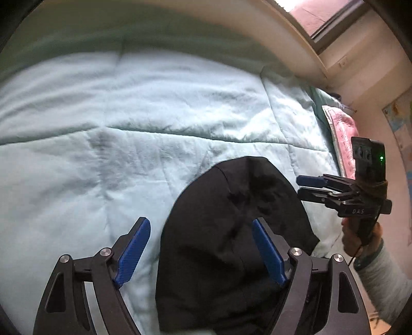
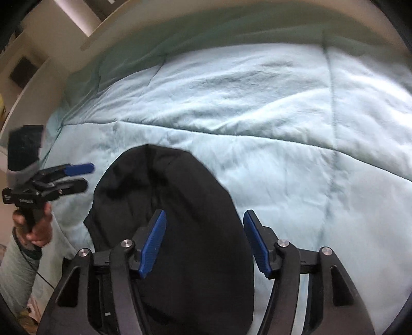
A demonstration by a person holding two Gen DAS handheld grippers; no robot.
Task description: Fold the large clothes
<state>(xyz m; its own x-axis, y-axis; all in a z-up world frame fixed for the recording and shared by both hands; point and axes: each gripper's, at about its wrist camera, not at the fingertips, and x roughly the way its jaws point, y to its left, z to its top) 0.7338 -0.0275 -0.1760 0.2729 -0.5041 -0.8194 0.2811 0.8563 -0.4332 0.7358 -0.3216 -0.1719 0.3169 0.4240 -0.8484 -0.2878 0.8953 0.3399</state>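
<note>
A black garment (image 1: 231, 232) lies bunched in a folded strip on the light blue quilt (image 1: 103, 128); it also shows in the right wrist view (image 2: 180, 219). My left gripper (image 1: 200, 247) is open and empty, above the garment's left edge. My right gripper (image 2: 204, 239) is open and empty, above the garment's right half. The right gripper also shows in the left wrist view (image 1: 301, 186), beside the garment's right edge with its jaws apart. The left gripper shows in the right wrist view (image 2: 86, 176), left of the garment.
The quilt (image 2: 283, 128) covers the bed. A pink pillow (image 1: 342, 136) lies at the bed's right end by the wall. A window (image 1: 322, 18) is above it. A green sheet edge (image 2: 128, 59) runs along the far side by the wall.
</note>
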